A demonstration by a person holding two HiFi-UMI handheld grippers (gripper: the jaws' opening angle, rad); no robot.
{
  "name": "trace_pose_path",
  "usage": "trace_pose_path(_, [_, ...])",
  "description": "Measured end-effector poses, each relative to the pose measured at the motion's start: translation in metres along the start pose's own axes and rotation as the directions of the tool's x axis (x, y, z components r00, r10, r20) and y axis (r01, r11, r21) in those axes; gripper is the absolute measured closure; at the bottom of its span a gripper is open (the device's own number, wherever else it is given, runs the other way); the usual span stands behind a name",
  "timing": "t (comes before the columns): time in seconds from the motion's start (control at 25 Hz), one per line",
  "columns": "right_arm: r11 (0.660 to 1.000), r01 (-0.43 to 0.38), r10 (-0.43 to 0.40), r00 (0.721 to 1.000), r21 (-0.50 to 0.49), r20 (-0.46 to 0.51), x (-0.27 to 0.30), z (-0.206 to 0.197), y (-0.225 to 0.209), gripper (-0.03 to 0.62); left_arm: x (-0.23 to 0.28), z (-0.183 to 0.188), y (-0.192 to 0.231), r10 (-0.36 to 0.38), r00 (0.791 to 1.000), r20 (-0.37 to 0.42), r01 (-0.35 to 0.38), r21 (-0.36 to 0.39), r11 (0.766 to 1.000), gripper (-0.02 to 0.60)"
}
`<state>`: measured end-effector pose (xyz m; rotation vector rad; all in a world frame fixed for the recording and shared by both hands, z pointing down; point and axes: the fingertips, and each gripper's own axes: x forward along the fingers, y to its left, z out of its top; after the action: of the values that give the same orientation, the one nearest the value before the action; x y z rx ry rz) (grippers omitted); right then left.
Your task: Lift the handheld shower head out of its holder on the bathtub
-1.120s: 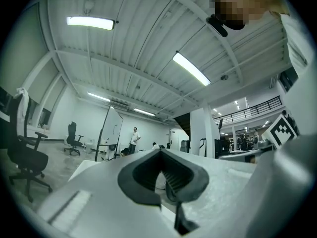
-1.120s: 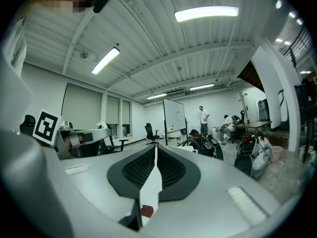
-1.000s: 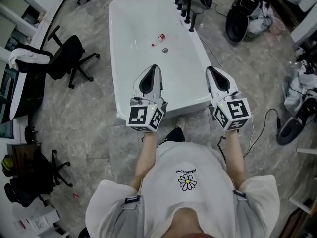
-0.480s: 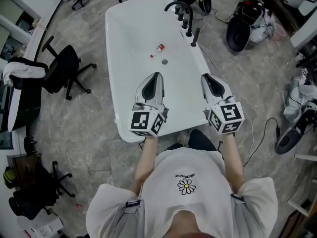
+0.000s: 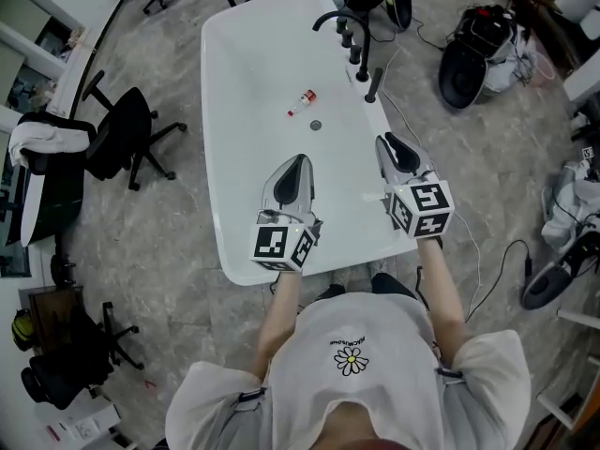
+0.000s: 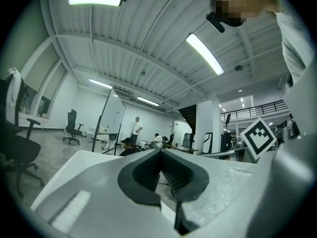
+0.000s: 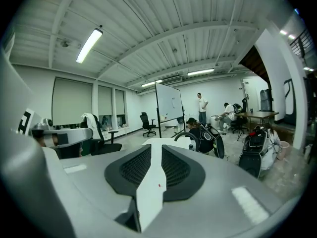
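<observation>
A black office chair (image 5: 122, 125) stands on the floor off the left edge of the white bathtub (image 5: 246, 73). The left gripper (image 5: 299, 159) hangs over the near half of the tub, pointing toward the far edge. In the left gripper view its fingers (image 6: 148, 175) meet at the tips, pressed together with nothing between them (image 6: 160, 151). The marker cube (image 6: 258, 137) of the other gripper shows at the right of that view.

Past the left gripper, on the tub floor, lie a round drain (image 5: 315, 125) and a small bottle with a red cap (image 5: 301, 101), apart from each other and from both grippers.

The right gripper (image 5: 382, 140) is held over the right edge of the bathtub, toward the near right corner. Its 2 fingers (image 7: 176, 170) are also drawn together at the tips and hold nothing (image 7: 154, 147).

The handheld shower head (image 5: 375, 82) stands upright in its holder on that same right edge, farther along toward the far right corner, and neither gripper touches it. Beyond it along the edge stand 2 black knobs (image 5: 354, 54) and the arched black faucet (image 5: 330, 14).

Black bags (image 5: 469, 64) lie on the floor to the right of the tub.
</observation>
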<state>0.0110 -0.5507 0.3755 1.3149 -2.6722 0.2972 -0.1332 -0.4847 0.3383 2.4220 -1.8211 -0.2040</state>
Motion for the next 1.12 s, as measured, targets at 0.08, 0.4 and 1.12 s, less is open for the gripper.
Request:
trace_pose_path(0.08, [1.000,-0.004,0.003,0.999,-0.019,-0.044,0.027,-0.013,-0.020,0.500,0.020,-0.011,-0.003,-0.021,1.000,-0.016,0.021,0.004,1.000,0.581])
trace_pose_path(0.4, [0.996,0.090,-0.086,0.971,0.008,-0.221,0.174,-0.130,-0.150,0.426,0.123,-0.099,0.025,-0.053,0.996,-0.076,0.053,0.001,0.999,0.581])
trace_pose_path(1.12, [0.985,0.175,-0.158,0.916,0.012,-0.369,0.360,-0.301,-0.258,0.378,0.187,-0.280,0.086,-0.025,0.985,-0.171,0.017,-0.047,0.999,0.581])
